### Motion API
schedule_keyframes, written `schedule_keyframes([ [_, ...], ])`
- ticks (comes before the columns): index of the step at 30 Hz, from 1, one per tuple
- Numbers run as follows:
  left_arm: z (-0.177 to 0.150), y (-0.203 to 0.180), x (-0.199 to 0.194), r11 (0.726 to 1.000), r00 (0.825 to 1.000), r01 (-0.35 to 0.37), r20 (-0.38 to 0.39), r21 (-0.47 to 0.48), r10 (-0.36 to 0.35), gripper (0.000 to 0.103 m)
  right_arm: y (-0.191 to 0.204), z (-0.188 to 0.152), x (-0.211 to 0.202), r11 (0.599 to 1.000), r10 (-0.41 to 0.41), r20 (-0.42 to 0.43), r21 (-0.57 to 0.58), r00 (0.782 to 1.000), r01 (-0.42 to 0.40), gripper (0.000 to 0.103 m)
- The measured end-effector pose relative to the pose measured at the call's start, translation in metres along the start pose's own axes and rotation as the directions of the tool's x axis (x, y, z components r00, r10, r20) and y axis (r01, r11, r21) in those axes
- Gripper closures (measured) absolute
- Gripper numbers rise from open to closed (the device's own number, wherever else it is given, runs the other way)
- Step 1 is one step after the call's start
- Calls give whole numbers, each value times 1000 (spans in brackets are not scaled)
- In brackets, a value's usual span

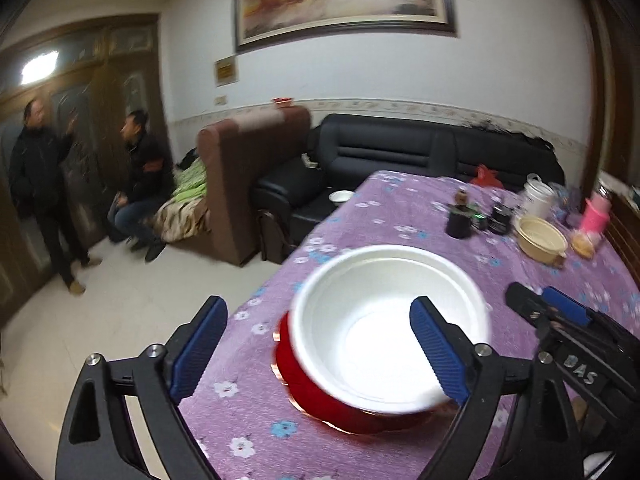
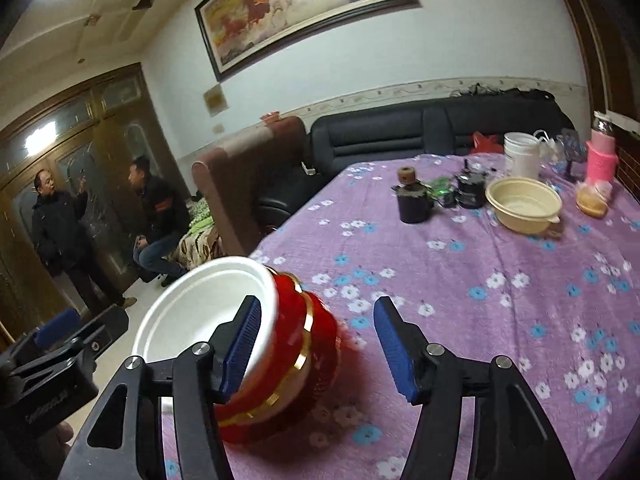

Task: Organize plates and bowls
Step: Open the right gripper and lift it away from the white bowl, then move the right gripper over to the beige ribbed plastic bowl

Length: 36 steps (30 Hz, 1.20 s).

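While both tongs [image 1: 320, 344] [image 2: 320, 344] gape, tilted downward, the bowl stack [image 1: 384, 336] rests free.

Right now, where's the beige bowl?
The beige bowl sits far right on the purple tablecloth in both views, between the black jars and the pink container, well beyond the red-and-white bowl stack.

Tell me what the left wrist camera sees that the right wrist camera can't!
Only the left wrist view shows a small white dish on the black sofa seat, and looks down into the white bowl.

Only the right wrist view shows the gold bands around the stacked red bowls.

Both show the open left claw, the open right claw, the purple flowered tablecloth, the cream bowl and the pink bottle.
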State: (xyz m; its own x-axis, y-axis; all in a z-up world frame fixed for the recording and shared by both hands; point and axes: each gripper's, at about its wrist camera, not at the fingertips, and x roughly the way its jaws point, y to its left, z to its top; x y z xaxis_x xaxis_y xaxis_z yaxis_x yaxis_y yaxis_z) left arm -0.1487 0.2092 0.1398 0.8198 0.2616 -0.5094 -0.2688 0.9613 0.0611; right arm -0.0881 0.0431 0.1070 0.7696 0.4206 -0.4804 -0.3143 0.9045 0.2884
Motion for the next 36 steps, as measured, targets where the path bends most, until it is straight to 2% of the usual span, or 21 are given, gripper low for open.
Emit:
schedule_keyframes([
  [7,-9,-36,1,996,998,36,-47,87,-32,11,-33,-13,-8,998,-17,-34,59,999,19,38],
  [18,-17,-91,-3,979,996,74,-65,191,-63,11,-78,-23,-24,989,-44,-50,137,998,51,37],
  [36,-28,-141,-1,949,985,155,-122,273,-125,11,-132,-34,-38,962,-80,-68,256,994,95,36],
])
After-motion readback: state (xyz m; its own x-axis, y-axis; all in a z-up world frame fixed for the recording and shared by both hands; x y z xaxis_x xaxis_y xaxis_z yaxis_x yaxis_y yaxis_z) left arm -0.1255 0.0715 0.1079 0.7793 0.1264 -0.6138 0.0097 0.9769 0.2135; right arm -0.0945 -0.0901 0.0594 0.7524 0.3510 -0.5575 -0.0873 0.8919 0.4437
